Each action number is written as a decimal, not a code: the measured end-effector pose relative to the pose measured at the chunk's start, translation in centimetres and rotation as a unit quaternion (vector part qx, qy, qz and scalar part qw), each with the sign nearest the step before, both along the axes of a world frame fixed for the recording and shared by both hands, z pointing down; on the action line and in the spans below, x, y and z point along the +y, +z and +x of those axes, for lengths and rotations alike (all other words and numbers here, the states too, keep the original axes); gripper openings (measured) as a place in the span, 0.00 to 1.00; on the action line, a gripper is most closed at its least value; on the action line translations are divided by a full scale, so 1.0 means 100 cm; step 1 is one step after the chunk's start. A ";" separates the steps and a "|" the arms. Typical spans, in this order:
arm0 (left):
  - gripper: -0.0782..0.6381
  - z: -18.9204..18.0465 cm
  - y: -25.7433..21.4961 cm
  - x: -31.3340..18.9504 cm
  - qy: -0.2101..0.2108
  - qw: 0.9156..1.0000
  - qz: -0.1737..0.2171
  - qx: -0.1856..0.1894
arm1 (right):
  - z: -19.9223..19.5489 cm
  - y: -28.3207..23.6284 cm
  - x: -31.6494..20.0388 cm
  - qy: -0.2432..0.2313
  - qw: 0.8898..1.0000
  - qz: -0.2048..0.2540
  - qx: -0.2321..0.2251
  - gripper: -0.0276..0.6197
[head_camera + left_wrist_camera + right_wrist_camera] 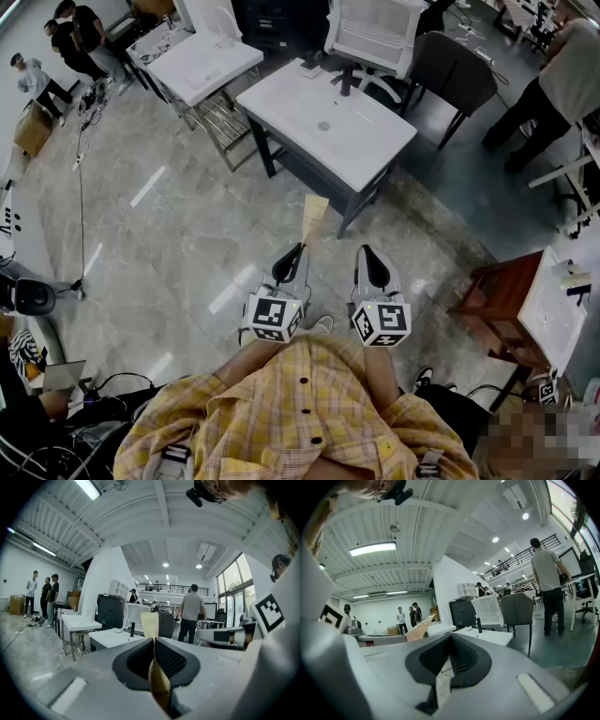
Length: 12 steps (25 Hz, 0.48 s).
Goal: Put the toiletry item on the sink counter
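- The toiletry item is a flat brown paper packet (314,217). It is in the air in front of the sink counter (375,141), on the person's side of it, and does not touch it.
- The left gripper (291,258) holds the packet by its lower end. The two jaws are pressed nearly together on it, and the packet stands edge-on between the black pads (138,660). Its printed upper end sticks out past the tips, toward the counter.
- The right gripper (370,255) is just beside the left one, also in front of the counter. Its jaws are closed against each other at the tips and there is nothing between them; only floor shows through the gap lower down.
- In the right gripper view the packet (419,627) shows at the left, slanting up.
- The counter is white, with a dark tap (345,80) at its far edge and a small drain (323,125) in the middle.
- Behind the counter stand a white office chair (375,33) and a dark chair (455,70).
- A second white counter (202,61) is to the left of the first one, and a wooden stand (502,300) is to its right, nearer to the person.
- Some people (80,37) stand far to the left behind the counter.
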<state>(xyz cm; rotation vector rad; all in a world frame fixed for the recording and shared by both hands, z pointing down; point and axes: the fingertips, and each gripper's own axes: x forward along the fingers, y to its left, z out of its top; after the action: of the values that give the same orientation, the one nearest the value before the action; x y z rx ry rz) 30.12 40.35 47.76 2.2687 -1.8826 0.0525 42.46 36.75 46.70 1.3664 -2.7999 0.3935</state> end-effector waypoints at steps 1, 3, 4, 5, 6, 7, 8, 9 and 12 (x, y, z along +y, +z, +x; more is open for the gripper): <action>0.13 0.001 -0.001 0.001 -0.001 1.000 0.000 0.000 | 0.002 0.000 0.000 0.000 1.000 0.000 0.000 0.04; 0.13 0.004 -0.001 0.001 -0.003 1.000 0.000 -0.001 | 0.005 0.000 0.000 0.000 1.000 -0.001 -0.002 0.04; 0.13 0.004 -0.001 0.002 -0.006 1.000 -0.001 -0.002 | 0.006 0.000 -0.001 -0.001 1.000 -0.003 -0.005 0.04; 0.13 0.004 0.000 0.002 -0.008 1.000 -0.001 -0.003 | 0.006 0.000 -0.002 -0.004 1.000 -0.005 -0.010 0.04; 0.13 0.003 0.001 0.002 -0.012 1.000 -0.003 -0.003 | 0.006 0.001 -0.004 -0.007 1.000 -0.009 -0.014 0.04; 0.13 0.002 0.003 0.002 -0.016 1.000 -0.005 -0.004 | 0.005 0.002 -0.005 -0.012 1.000 -0.013 -0.018 0.04; 0.13 0.000 0.005 0.003 -0.020 1.000 -0.009 -0.004 | 0.003 0.005 -0.006 -0.016 1.000 -0.018 -0.020 0.04; 0.13 -0.002 0.008 0.005 -0.025 1.000 -0.013 -0.004 | 0.002 0.007 -0.007 -0.020 0.999 -0.022 -0.021 0.04; 0.13 -0.010 0.012 0.010 -0.041 0.999 -0.022 -0.006 | -0.007 0.013 -0.010 -0.034 0.999 -0.030 -0.023 0.05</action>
<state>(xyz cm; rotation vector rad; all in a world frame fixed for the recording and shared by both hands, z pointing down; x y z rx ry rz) 29.07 41.35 49.00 2.1662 -1.9588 0.0949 41.74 35.74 48.02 1.2638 -2.8361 0.5093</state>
